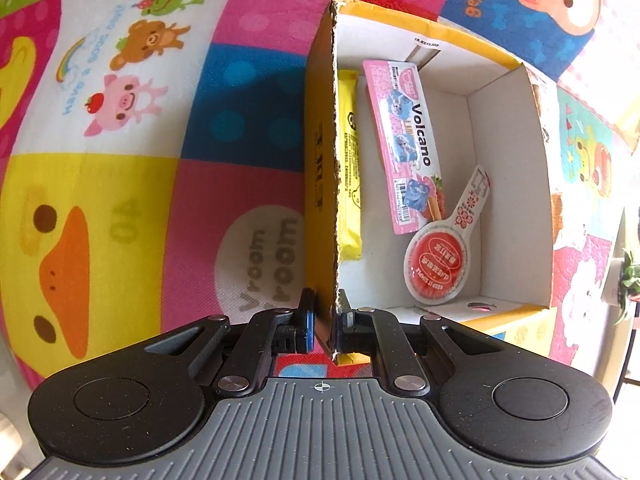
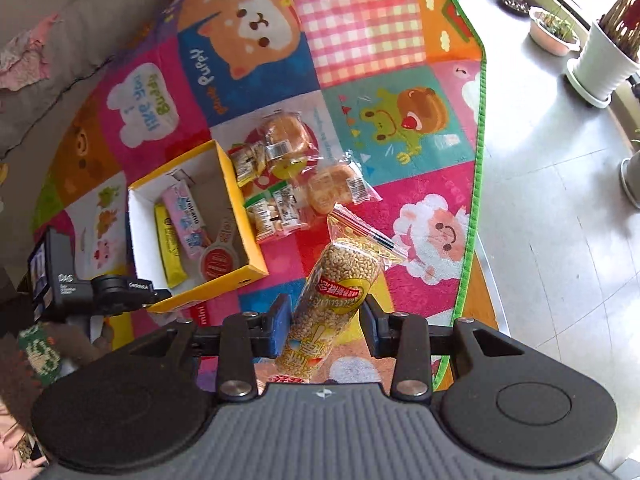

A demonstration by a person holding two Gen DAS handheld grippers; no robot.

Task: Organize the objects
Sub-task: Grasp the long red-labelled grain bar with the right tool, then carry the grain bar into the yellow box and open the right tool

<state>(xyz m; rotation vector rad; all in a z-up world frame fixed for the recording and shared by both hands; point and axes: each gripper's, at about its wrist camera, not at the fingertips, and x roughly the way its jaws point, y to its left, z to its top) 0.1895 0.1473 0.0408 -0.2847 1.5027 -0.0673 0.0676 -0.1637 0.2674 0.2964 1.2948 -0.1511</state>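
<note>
Over a colourful play mat (image 2: 360, 40), the right tool (image 2: 324, 324) clamps mid-body a light, crinkly, slippery puffed-grain packet (image 2: 340, 280), while the left tool (image 1: 325, 326) pinches the box (image 1: 334, 160) wall.

Left gripper (image 1: 325, 320): black linkage arms joined by round silver rivets, blue pads on the fingers (image 1: 307, 326), two round black discs flanking a grey ribbed body with a small crosshair mark. Right gripper (image 2: 325, 326): same build, blue pads, silver rivets, ribbed grey body. Sleeve (image 2: 40, 354): green-and-white patterned knit cuff.
</note>
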